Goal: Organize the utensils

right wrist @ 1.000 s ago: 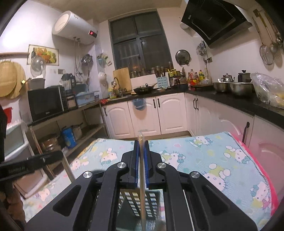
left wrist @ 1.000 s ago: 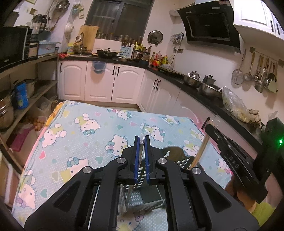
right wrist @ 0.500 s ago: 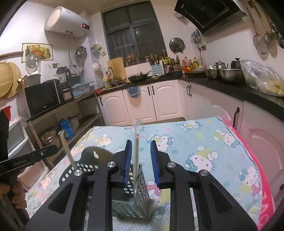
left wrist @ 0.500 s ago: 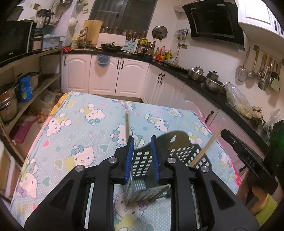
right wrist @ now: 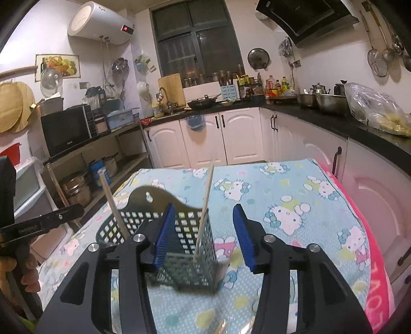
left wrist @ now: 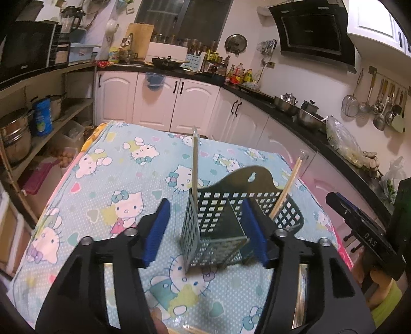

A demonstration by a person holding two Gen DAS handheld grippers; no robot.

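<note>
Two chopsticks (left wrist: 194,164) stand in basket (left wrist: 221,218); only right view shows heater (right wrist: 100,24).

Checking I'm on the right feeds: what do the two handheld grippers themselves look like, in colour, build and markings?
Both match: the left gripper and right gripper have matte black angular frames with triangular cut-outs, silver round bolt heads at the joints, and two flat, ribbed blue pads. Seen from the side, each body carries small white lettering, too small to read fully. No cables show. A bare hand grips the left one's handle.
</note>
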